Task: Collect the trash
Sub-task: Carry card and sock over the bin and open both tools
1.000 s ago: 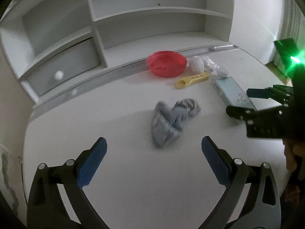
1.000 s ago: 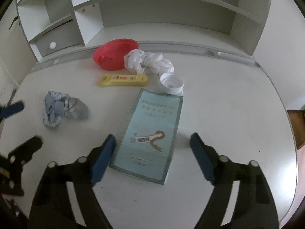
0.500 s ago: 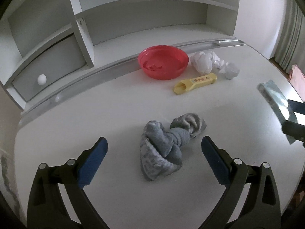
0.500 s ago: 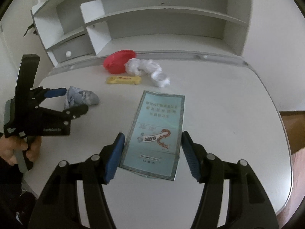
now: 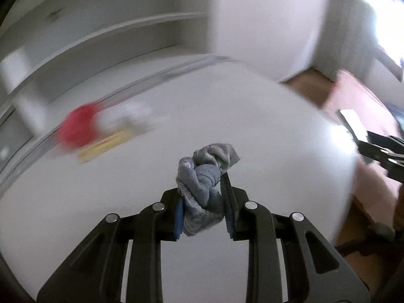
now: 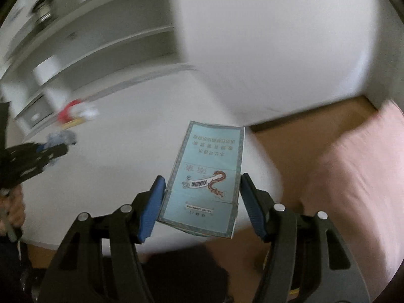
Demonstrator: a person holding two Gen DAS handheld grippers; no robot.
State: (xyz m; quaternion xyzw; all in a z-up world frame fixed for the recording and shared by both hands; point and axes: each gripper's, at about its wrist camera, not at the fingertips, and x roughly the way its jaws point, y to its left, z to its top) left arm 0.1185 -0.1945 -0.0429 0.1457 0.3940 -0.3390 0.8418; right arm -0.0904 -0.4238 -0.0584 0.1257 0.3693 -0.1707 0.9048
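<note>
Both pickups are done since half a second back: the sock has left the desk and the packet has come up with it, and both views are smeared with motion. On the left, the left gripper (image 5: 203, 207) is clamped tight on the bunched blue-grey knitted sock (image 5: 202, 184), which sits squeezed between the blue pads and bulges out ahead of the fingertips, clear of the white round-edged desk (image 5: 252, 131) below. Far ahead and to the left of that gripper, blurred, lie the red plastic bowl (image 5: 75, 126), the yellow flat plastic strip (image 5: 104, 145) just in front of it, and some crumpled white paper (image 5: 126, 116) beside the bowl. Moving right, the right gripper (image 6: 202, 202) pinches the flattened pale-blue cardboard cigarette packet (image 6: 205, 176) by its two long edges, pads pressed on either side. It juts forward past the fingertips, held over the desk's right edge, with brown wooden floor (image 6: 303, 121) and a pink fabric surface (image 6: 353, 176) beyond it to the right.
</note>
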